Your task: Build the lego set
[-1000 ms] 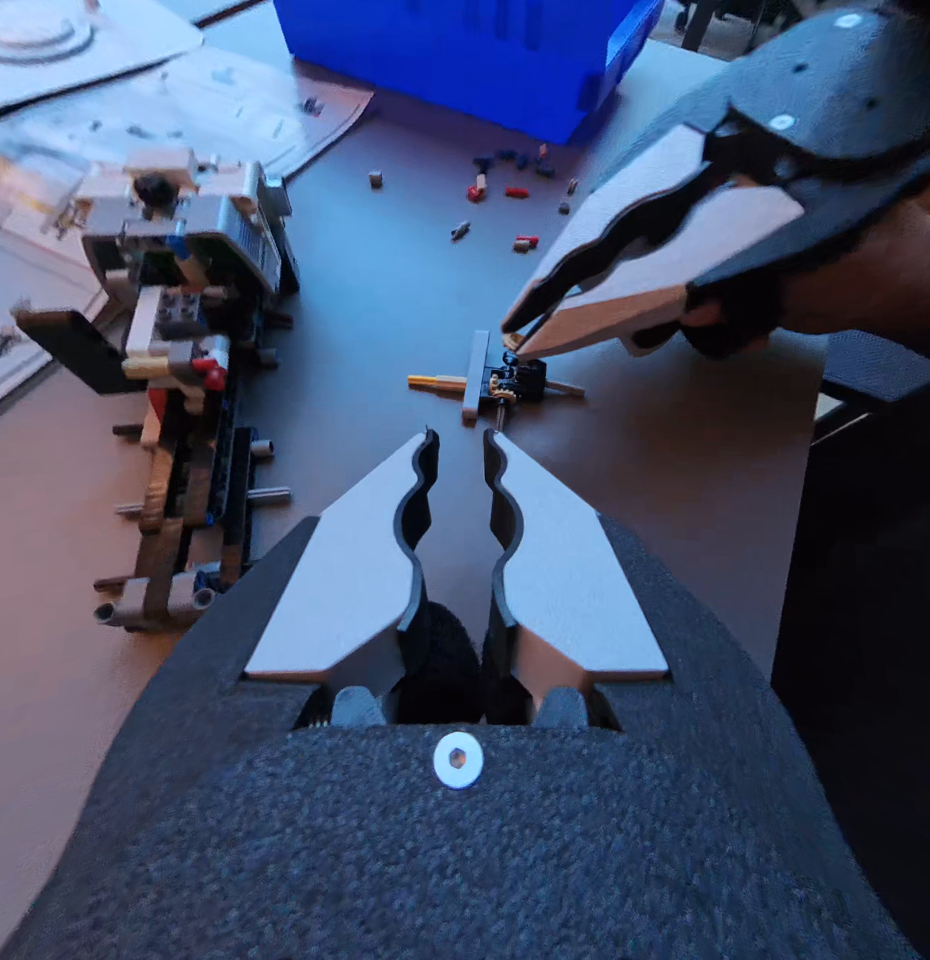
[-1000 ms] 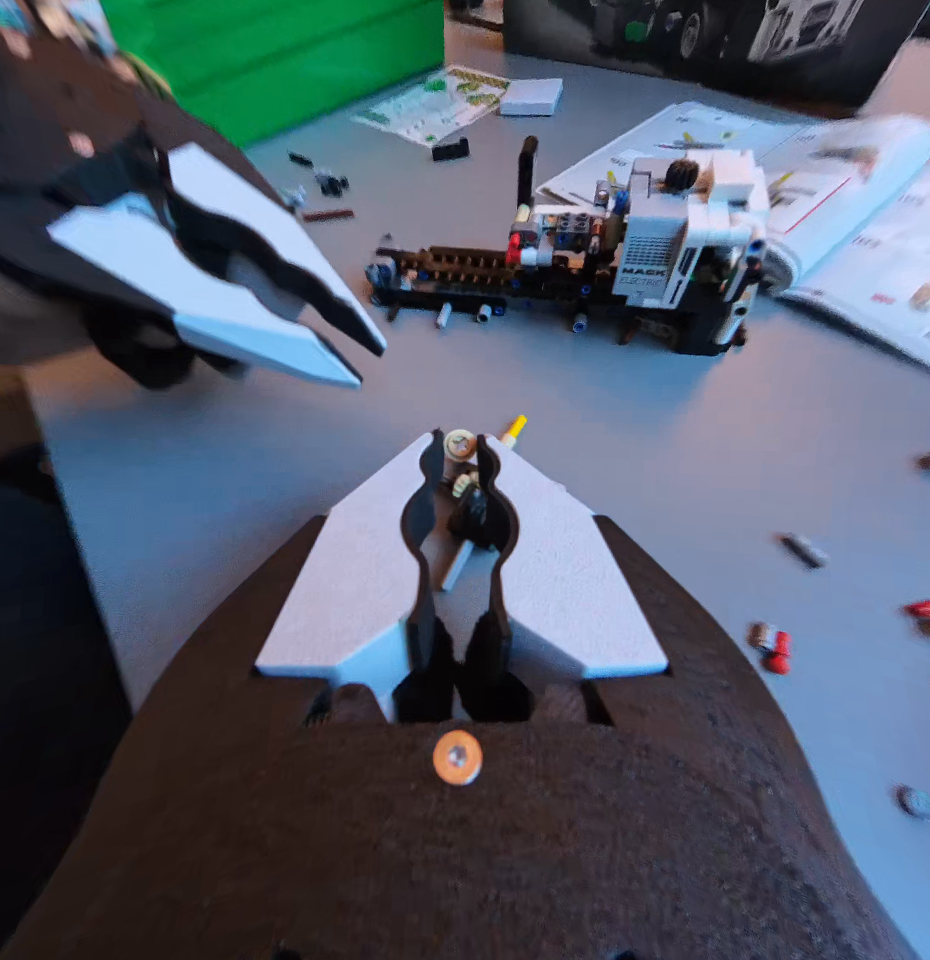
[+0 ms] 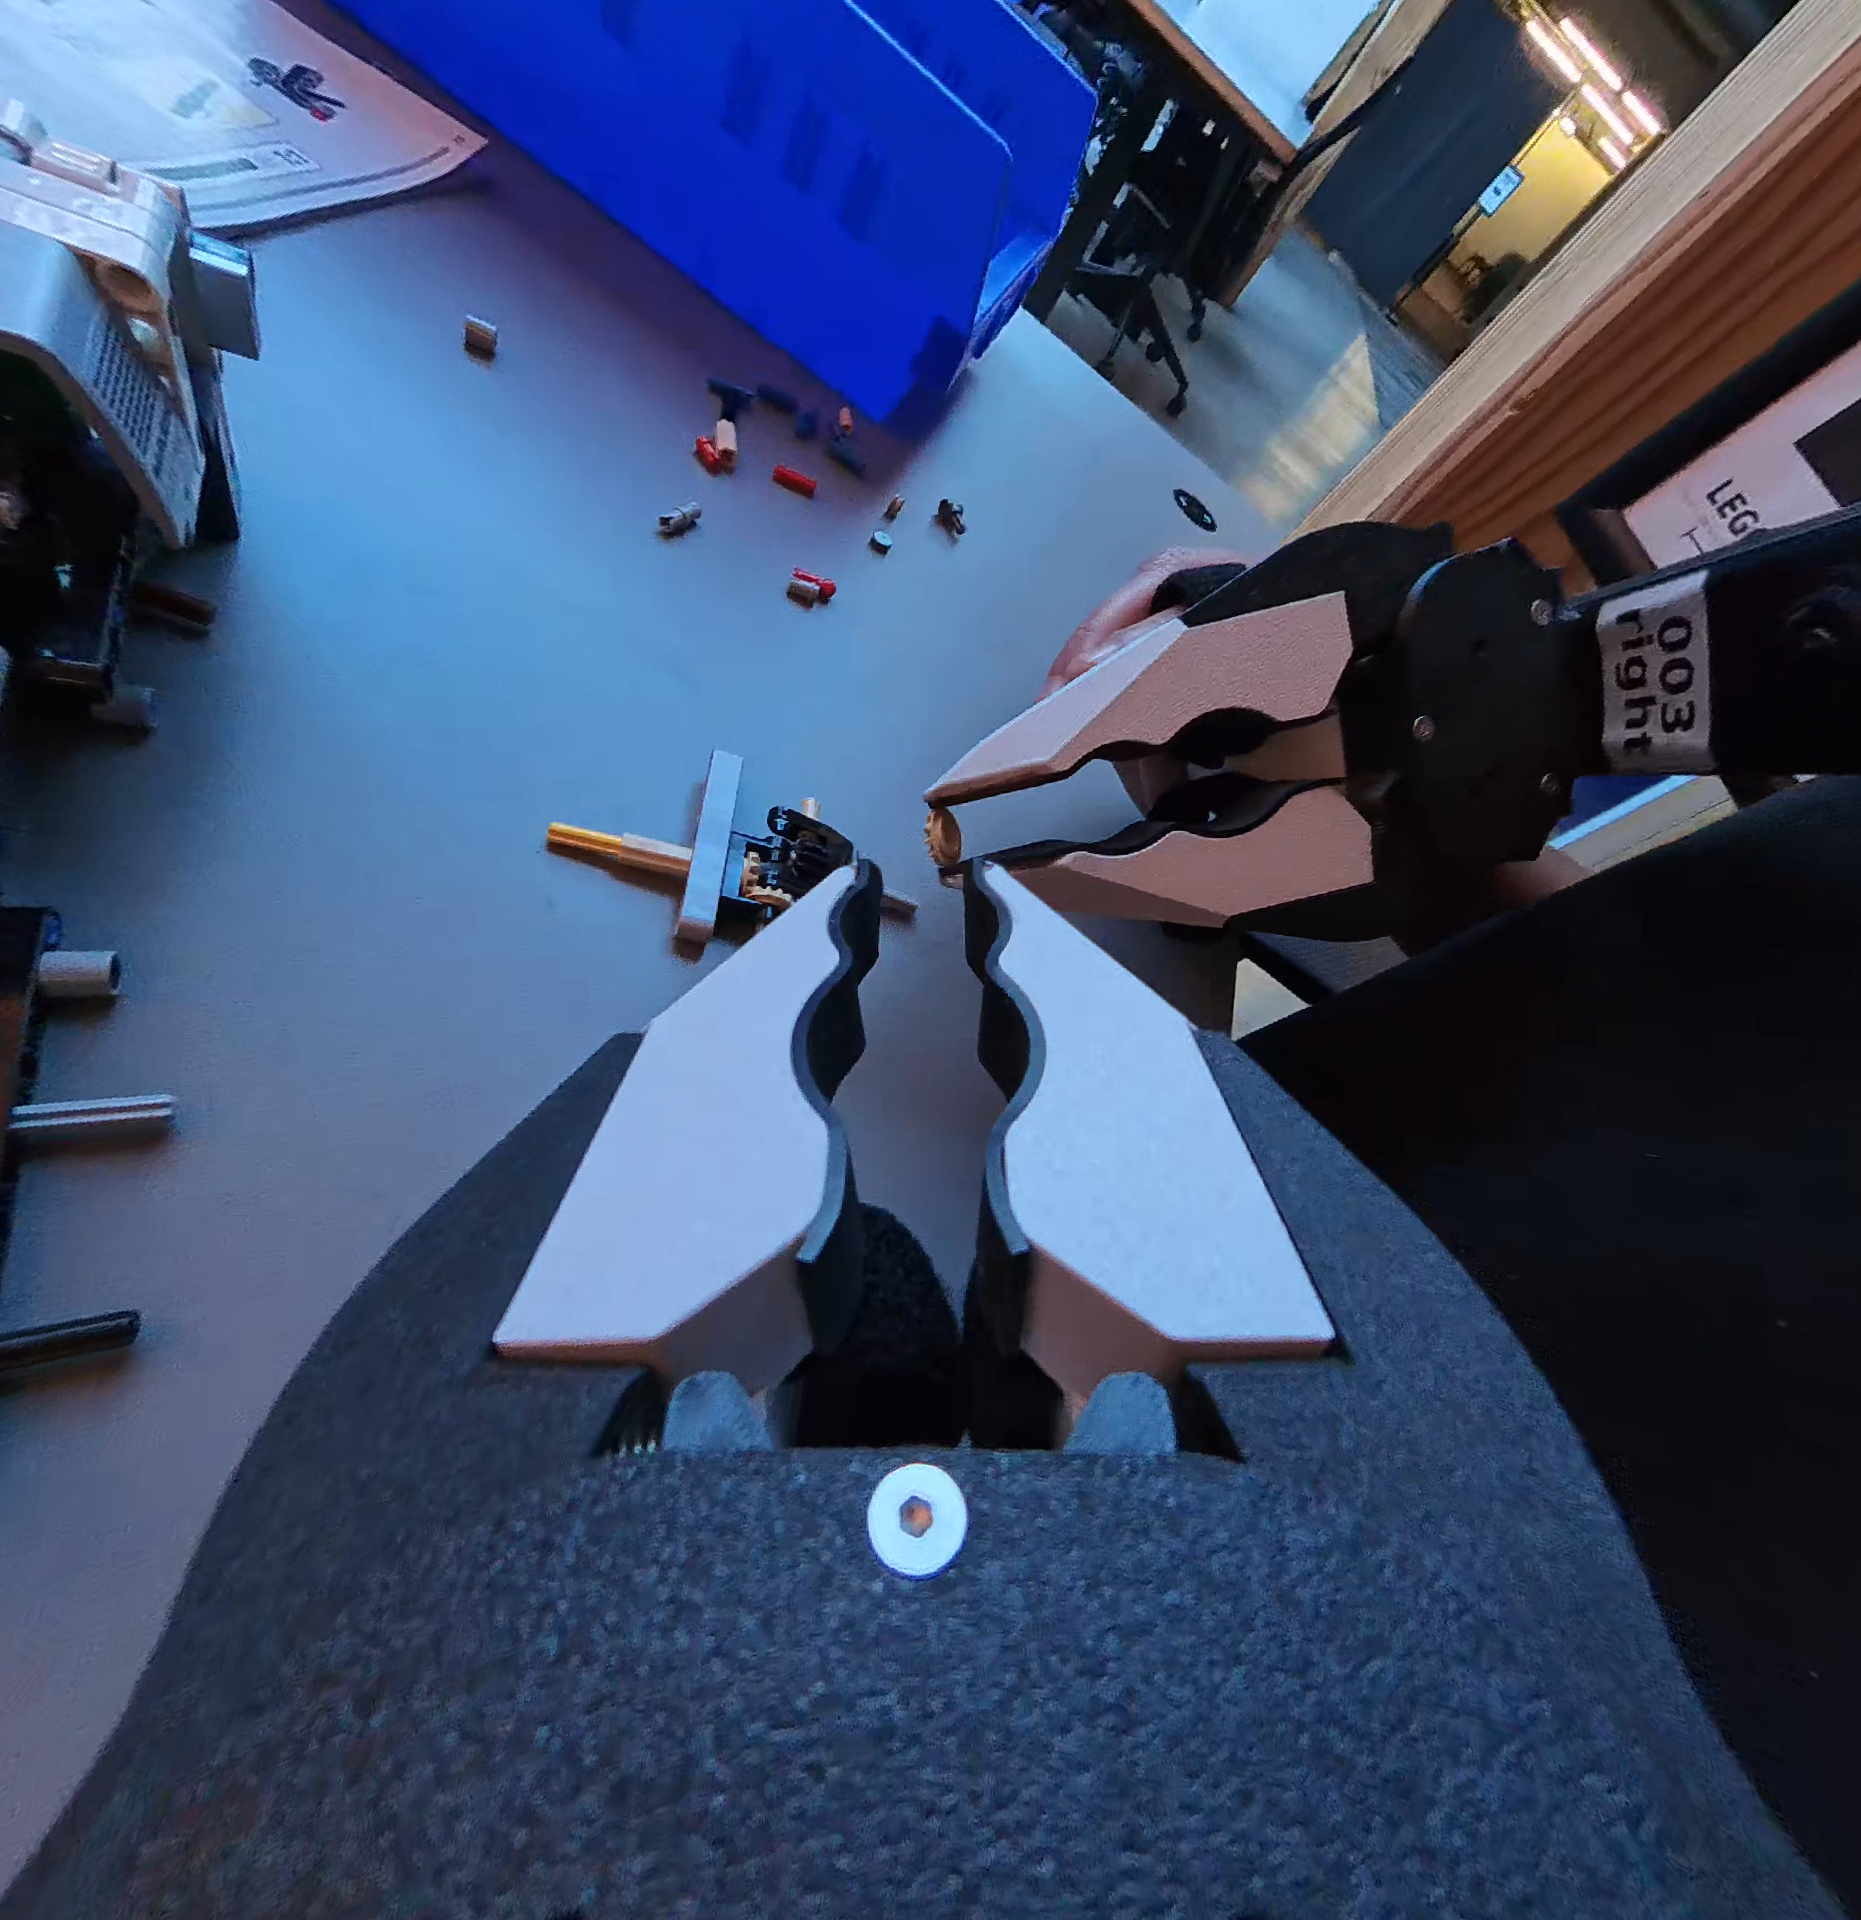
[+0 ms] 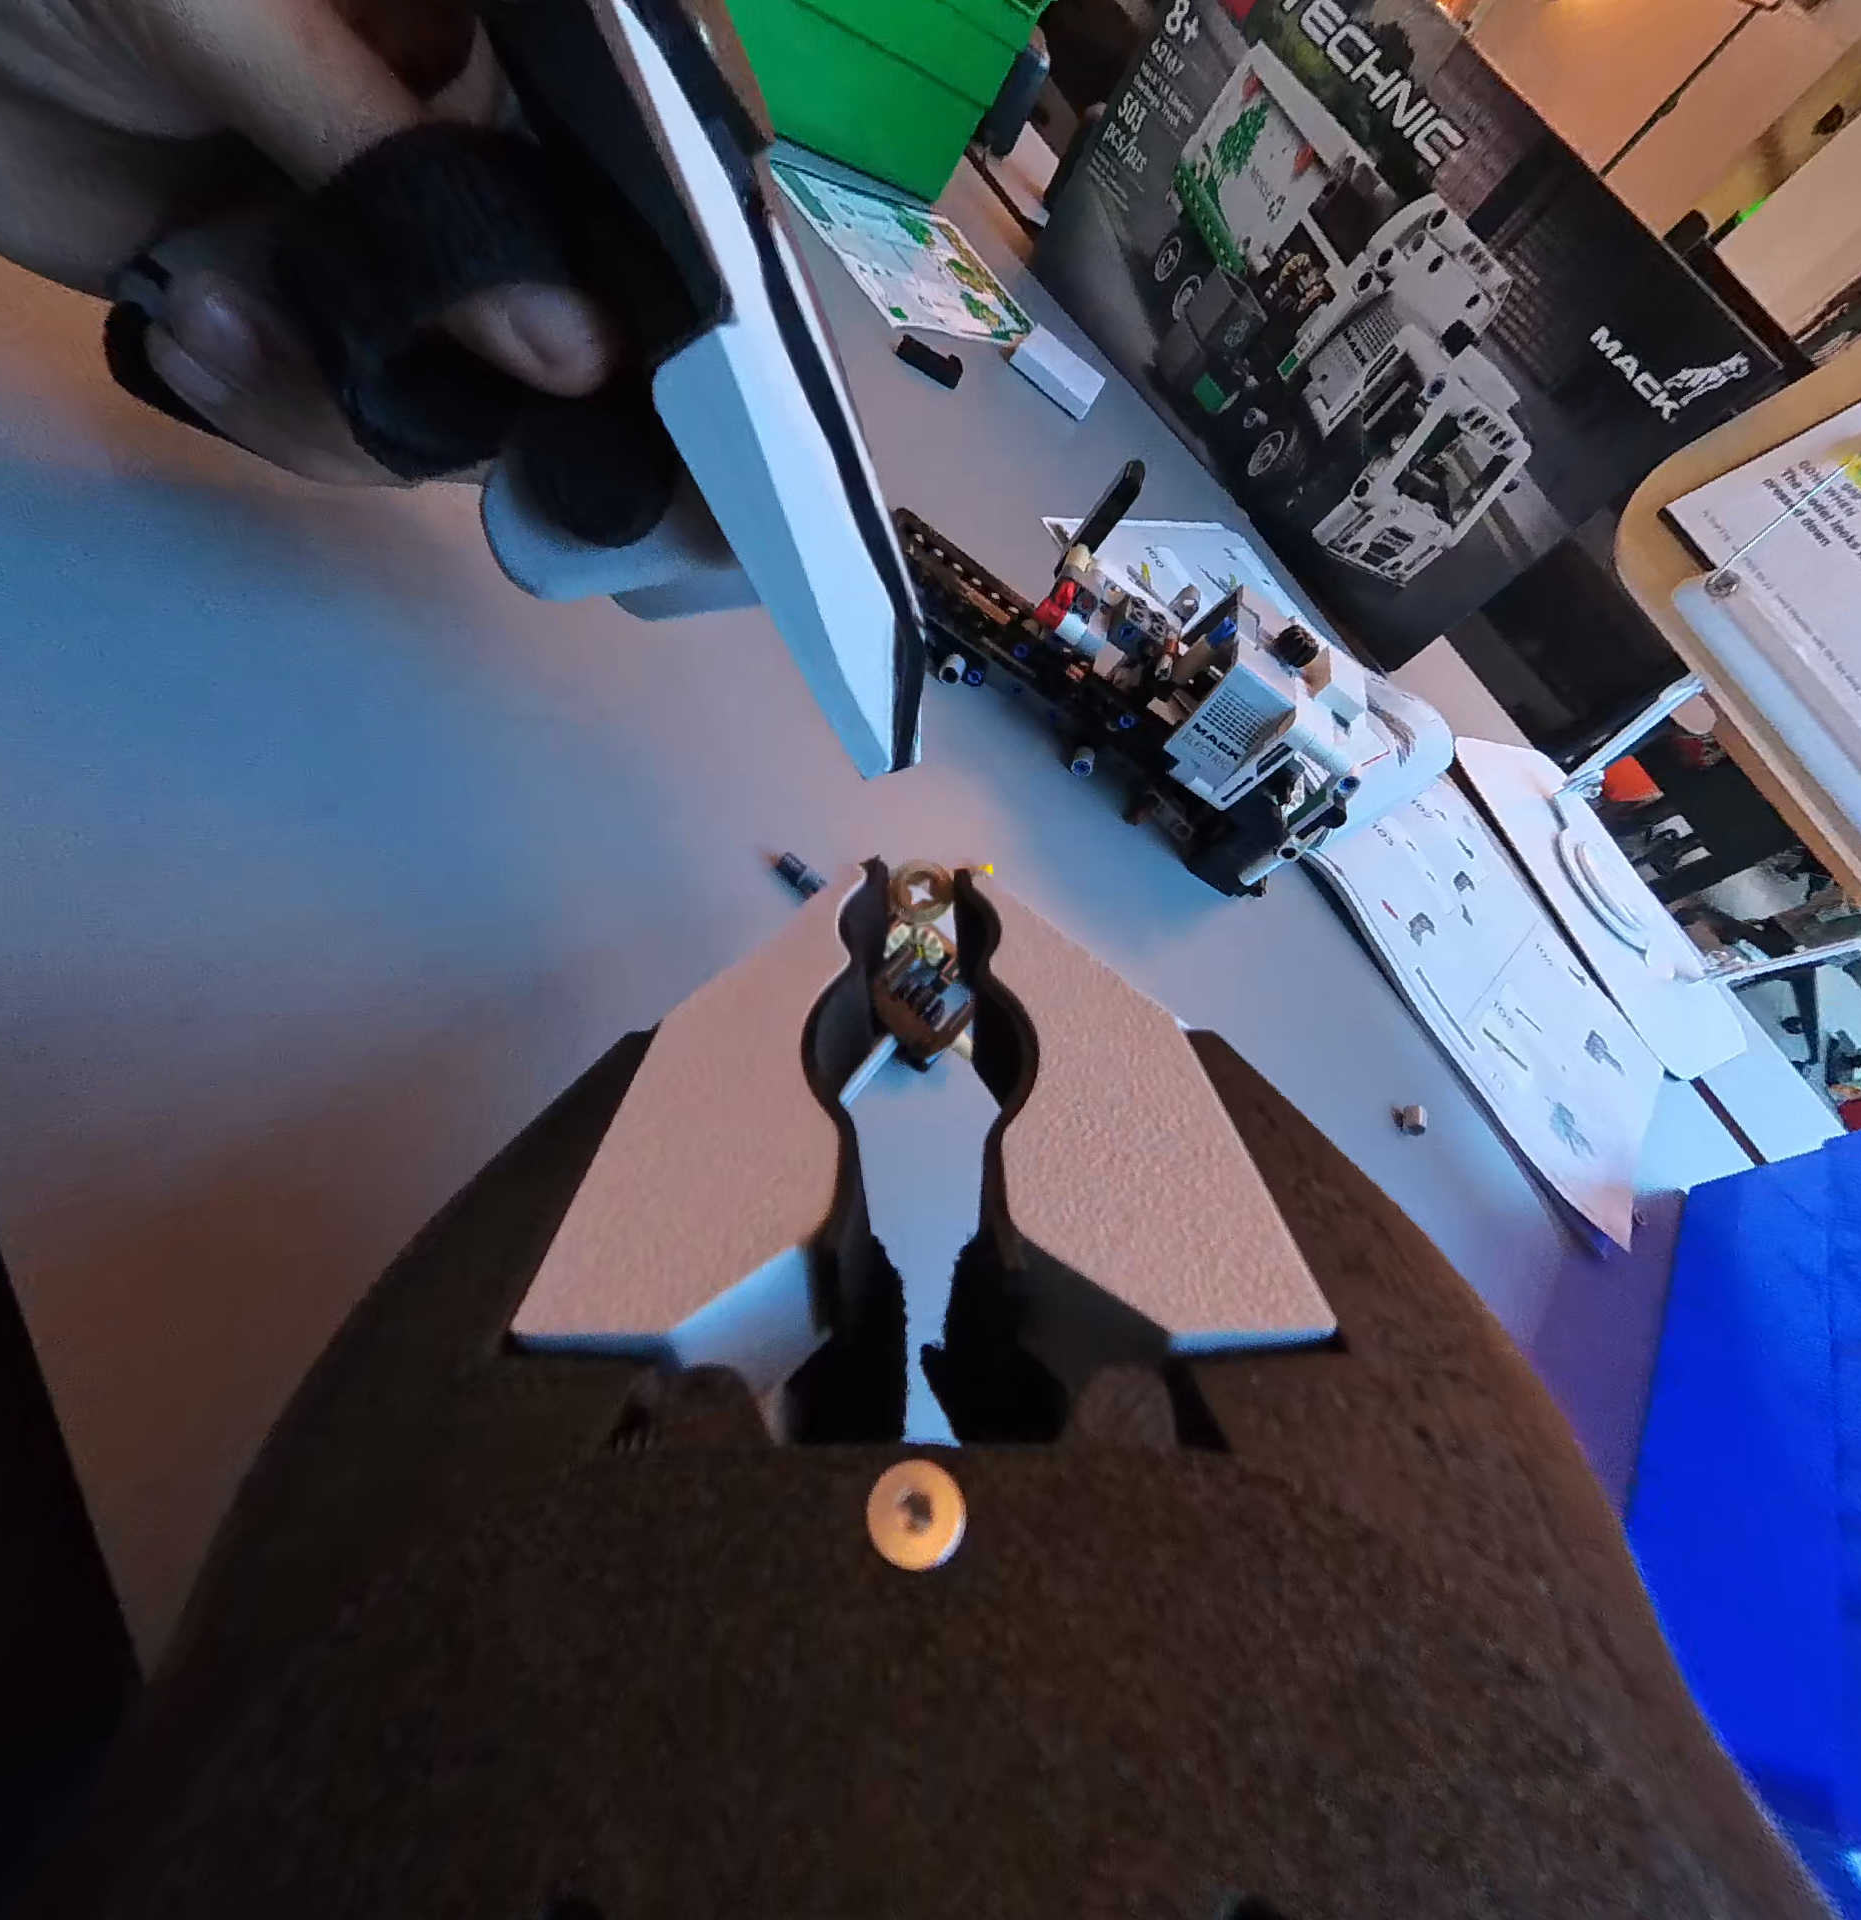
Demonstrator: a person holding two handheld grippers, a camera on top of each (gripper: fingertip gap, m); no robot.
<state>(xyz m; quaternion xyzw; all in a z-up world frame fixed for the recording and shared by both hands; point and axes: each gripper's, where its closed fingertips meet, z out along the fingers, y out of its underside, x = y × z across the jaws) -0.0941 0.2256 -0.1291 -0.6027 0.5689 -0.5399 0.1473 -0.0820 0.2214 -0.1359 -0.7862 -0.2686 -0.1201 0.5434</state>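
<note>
A small sub-assembly [image 3: 739,852] lies on the table: a yellow and tan axle, a grey beam and a black geared block. My left gripper [image 3: 918,883] is open and empty, its left fingertip right beside the black block. My right gripper [image 3: 938,833] comes in from the right, shut on a small tan round piece [image 3: 944,831], just right of the sub-assembly. In the right wrist view, my right gripper [image 4: 915,883] holds the tan piece [image 4: 918,891] at its tips, above the sub-assembly [image 4: 915,1003]. The left gripper [image 4: 893,743] hangs at upper left. The half-built truck [image 4: 1196,696] stands beyond.
The truck [image 3: 84,343] lines the left side. A blue bin [image 3: 801,156] stands at the back with several loose pieces [image 3: 780,478] before it. An open instruction booklet [image 4: 1477,935], the set's box [image 4: 1373,312] and a green bin [image 4: 884,83] lie farther off. The table edge [image 3: 1232,997] is close on the right.
My right gripper has drawn back to the right of the sub-assembly, still holding the tan piece. My left gripper has moved forward to the sub-assembly. Both cameras have rolled.
</note>
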